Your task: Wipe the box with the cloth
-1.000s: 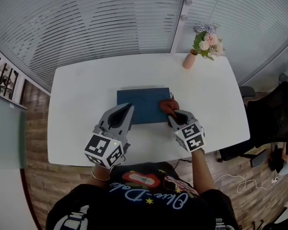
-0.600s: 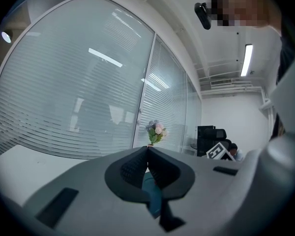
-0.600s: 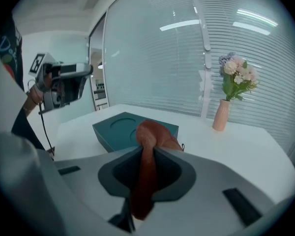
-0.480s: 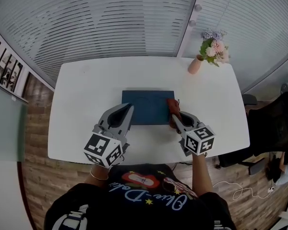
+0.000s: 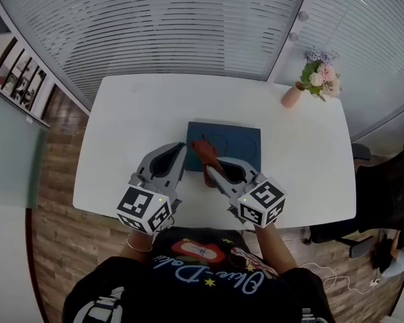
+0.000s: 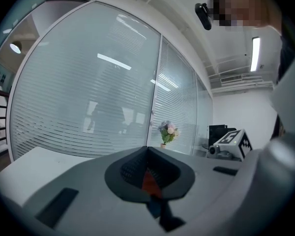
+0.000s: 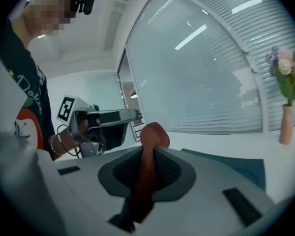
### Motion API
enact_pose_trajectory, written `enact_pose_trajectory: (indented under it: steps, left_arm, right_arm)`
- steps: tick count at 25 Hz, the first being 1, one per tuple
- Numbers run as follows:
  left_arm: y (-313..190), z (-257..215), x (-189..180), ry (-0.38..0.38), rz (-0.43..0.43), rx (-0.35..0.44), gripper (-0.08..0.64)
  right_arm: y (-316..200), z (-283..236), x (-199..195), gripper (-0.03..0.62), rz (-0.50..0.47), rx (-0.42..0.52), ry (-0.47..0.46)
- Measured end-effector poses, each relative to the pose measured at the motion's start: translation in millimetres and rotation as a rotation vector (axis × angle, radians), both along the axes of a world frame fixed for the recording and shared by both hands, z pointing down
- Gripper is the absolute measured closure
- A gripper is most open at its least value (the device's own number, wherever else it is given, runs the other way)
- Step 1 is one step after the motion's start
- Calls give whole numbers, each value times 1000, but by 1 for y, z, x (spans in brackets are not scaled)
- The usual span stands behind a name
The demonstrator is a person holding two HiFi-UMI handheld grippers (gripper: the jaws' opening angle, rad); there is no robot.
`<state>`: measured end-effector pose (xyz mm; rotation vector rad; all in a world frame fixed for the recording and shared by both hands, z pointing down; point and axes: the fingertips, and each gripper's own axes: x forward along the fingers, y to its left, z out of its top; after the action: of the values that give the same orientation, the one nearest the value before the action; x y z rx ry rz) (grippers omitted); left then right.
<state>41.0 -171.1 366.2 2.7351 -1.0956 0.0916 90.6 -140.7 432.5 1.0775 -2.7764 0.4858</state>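
Head view: wiping appears under way, not finished.
The right gripper [image 5: 209, 172] jaws pinch the cloth [image 5: 203, 151], pressed just ahead of them on a corner of the box [image 5: 237, 142]; the rest of the top is likely unwiped. The left gripper [image 5: 182, 151] jaws are pressed together, empty, beside the box.

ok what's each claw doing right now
left claw: closed, holding nothing
right claw: closed on the red-brown cloth
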Motion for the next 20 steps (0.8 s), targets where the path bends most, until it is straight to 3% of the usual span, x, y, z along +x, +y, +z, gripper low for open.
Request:
enact_pose_trajectory:
  steps: [3,7,11,20]
  left_arm:
    - [0,0,-17,-2,-47,-1,557]
    - [0,0,-39,-4,-101,-3,557]
    - [2,0,-58,-2,-145,-3,557]
    - [1,0,-68,2,-159,-6,557]
  right_arm:
    - [12,5,-43,537,-148,-22,-3]
    - [20,21,-78,537,-262,-65,21]
    - [36,18,-105,537,-379,-119,-55]
    - [9,65,-76,537,-202,-176,109]
